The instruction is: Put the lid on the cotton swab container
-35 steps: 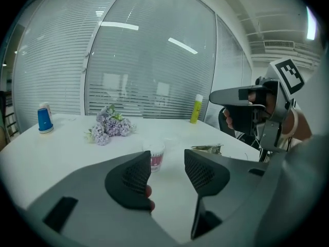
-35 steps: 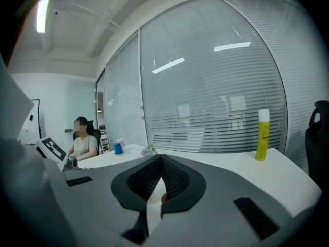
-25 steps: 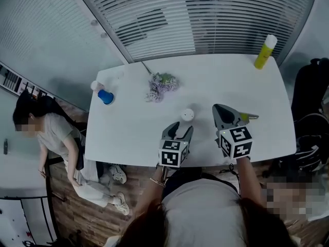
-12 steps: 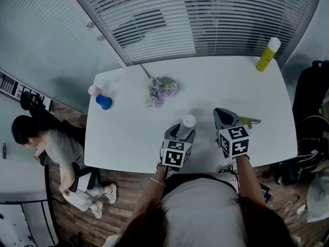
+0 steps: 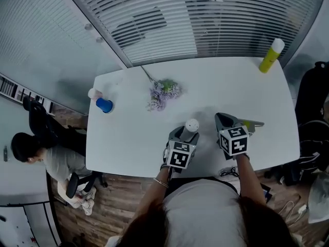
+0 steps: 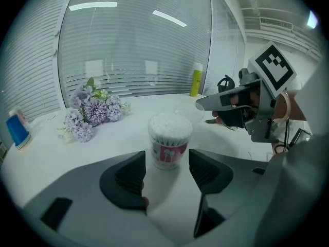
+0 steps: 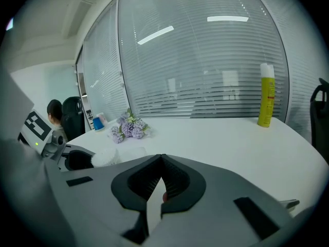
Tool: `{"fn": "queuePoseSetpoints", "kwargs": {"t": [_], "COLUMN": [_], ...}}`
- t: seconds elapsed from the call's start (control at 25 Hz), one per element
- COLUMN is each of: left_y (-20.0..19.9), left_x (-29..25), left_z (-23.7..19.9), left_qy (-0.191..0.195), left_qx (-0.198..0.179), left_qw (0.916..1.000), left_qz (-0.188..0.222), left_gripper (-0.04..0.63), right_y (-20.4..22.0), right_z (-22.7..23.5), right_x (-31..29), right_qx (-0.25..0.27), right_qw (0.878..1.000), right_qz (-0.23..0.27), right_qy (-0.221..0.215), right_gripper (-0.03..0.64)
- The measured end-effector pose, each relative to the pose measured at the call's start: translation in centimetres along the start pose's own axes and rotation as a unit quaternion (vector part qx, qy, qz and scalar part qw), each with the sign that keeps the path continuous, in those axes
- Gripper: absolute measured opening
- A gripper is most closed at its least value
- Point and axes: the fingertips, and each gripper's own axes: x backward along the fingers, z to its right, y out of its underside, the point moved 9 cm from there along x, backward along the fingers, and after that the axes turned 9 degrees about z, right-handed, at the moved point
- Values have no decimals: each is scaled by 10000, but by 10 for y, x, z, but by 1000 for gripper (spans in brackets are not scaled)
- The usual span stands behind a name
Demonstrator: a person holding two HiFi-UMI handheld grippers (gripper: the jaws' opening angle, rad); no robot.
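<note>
A white table point(image 5: 128, 133) carries a blue cup point(image 5: 104, 105) far left of the fingers and purple flowers point(image 5: 163, 92) beyond them. The left gripper point(image 6: 167, 171) lies low and level, fingers spread wide. The open cotton swab container point(image 6: 169, 138) stands upright between their tips, and a clear lid point(image 6: 189, 113) sits just behind it. The right gripper point(image 7: 160, 181) rests nearby, fingers pressed together on nothing. A yellow bottle point(image 5: 271, 55) stands far right.
</note>
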Motion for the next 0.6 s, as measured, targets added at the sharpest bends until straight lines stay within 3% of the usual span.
{"fn": "queuePoseSetpoints", "kwargs": {"t": [0.6], "left_y": [7], "left_x": [-10], "left_z": [0], "left_qy": [-74], "left_qx": [-206], "left_qw": [9994], "left_qz": [-271], "left_gripper": [258], "right_y": [17], "right_z": [1], "right_x": [-15], "right_qx": [-349], "right_qw": [9988], "right_qz": [-315], "right_qy": [-127], "right_gripper": [23]}}
